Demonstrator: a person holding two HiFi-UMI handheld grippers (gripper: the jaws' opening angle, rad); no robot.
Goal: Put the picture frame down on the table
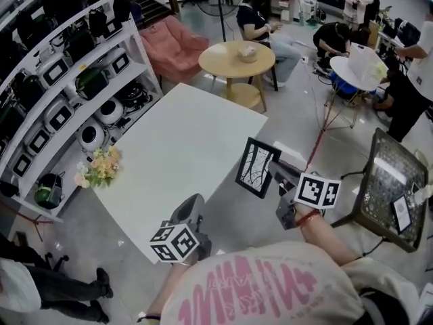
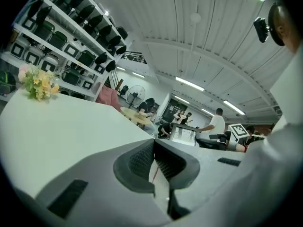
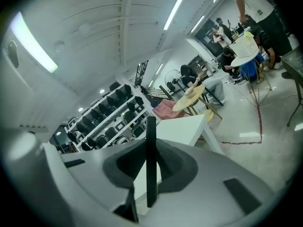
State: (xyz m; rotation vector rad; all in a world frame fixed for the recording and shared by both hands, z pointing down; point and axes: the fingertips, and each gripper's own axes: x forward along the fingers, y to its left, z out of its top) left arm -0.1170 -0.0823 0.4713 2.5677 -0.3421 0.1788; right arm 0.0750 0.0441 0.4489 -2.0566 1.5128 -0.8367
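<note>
1. White counter (image 1: pixel 183 147): fills the middle of the head view, rectangular and mostly bare.
2. Black picture frame (image 1: pixel 257 167): hangs in the air just off the counter's right edge, above the floor, upright with a slight tilt, clear of the counter top; appears edge-on as a thin dark strip in the right gripper view.
3. Right gripper (image 1: pixel 276 176): sits just beyond the counter's right edge, fingers clenched on the picture frame's side edge.
4. Left gripper (image 1: pixel 195 205): hovers at the counter's near corner, fingers (image 2: pixel 139 160) pressed together with nothing between them.
5. Bunch of yellow and pink flowers (image 1: pixel 100 166): rests at the counter's left corner, well apart from the picture frame and both grippers.
</note>
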